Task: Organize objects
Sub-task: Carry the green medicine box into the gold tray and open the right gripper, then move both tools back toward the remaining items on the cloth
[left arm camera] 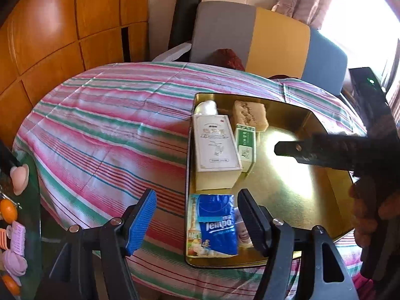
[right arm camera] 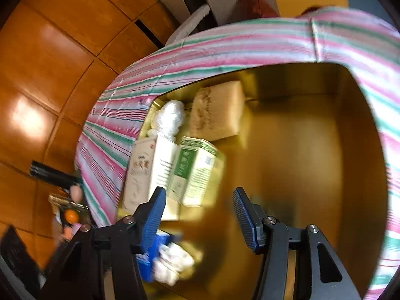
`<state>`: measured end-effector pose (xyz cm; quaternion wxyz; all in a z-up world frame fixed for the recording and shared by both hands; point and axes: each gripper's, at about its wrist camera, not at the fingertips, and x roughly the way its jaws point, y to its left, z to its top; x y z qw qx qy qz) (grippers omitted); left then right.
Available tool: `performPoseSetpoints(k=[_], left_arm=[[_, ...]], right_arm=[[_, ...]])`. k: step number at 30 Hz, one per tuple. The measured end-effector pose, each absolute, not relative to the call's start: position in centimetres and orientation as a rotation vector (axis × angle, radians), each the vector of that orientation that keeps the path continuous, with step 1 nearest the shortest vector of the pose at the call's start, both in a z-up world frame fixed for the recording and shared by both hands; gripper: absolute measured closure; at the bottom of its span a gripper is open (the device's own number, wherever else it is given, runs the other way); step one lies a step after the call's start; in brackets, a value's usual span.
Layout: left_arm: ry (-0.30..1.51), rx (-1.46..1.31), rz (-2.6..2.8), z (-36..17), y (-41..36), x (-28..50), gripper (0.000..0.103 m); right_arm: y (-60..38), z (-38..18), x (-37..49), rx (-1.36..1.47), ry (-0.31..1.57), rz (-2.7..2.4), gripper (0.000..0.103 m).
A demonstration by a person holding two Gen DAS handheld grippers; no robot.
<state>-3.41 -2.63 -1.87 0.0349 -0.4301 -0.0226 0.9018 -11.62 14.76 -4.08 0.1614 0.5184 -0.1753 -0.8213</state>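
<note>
A gold tray [left arm camera: 295, 190] sits on the striped cloth. In it lie a white box [left arm camera: 215, 147], a small green box [left arm camera: 246, 145], a beige block [left arm camera: 250, 116], a white plastic-wrapped item [left arm camera: 206, 107] and a blue tissue pack [left arm camera: 216, 225]. My left gripper [left arm camera: 197, 218] is open, its fingers either side of the tissue pack at the tray's near left corner. My right gripper [right arm camera: 200, 215] is open and empty above the tray floor [right arm camera: 300, 162], near the green box [right arm camera: 195, 170]; it also shows in the left wrist view [left arm camera: 285, 148].
A striped cloth [left arm camera: 112, 130] covers the round table. Chairs with grey, yellow and blue backs [left arm camera: 250, 35] stand behind it. A glass side surface at the left holds small pink and orange items [left arm camera: 15, 225]. Wooden panels [left arm camera: 62, 25] line the wall.
</note>
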Motion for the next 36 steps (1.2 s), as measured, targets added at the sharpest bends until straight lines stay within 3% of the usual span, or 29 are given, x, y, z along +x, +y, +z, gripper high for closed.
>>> performPoseSetpoints(k=[8, 19, 30, 34, 36], left_arm=[[-0.003, -1.267, 2.753, -0.8, -0.4, -2.4, 0.032], [0.097, -1.237, 2.693, -0.1, 3.9, -1.6, 0.032], [0.234, -1.189, 2.581, 0.5, 9.9, -1.4, 0.032], [0.250, -1.177, 2.505, 0.6, 12.8, -1.6, 0.032], [0.238, -1.181, 2.459, 0.7, 14.4, -2.0, 0.032]], right_arm=[[17.9, -1.4, -6.9, 1.391, -0.272, -2.504, 0.023], [27.6, 0.6, -2.7, 1.364, -0.250, -2.709, 0.016], [44.2, 2.4, 0.8, 1.418, -0.242, -3.135, 0.014], [51.5, 1.1, 2.8, 1.473, -0.432, -3.370, 0.014], [54.9, 0.6, 4.2, 1.487, -0.805, -3.375, 0.014]])
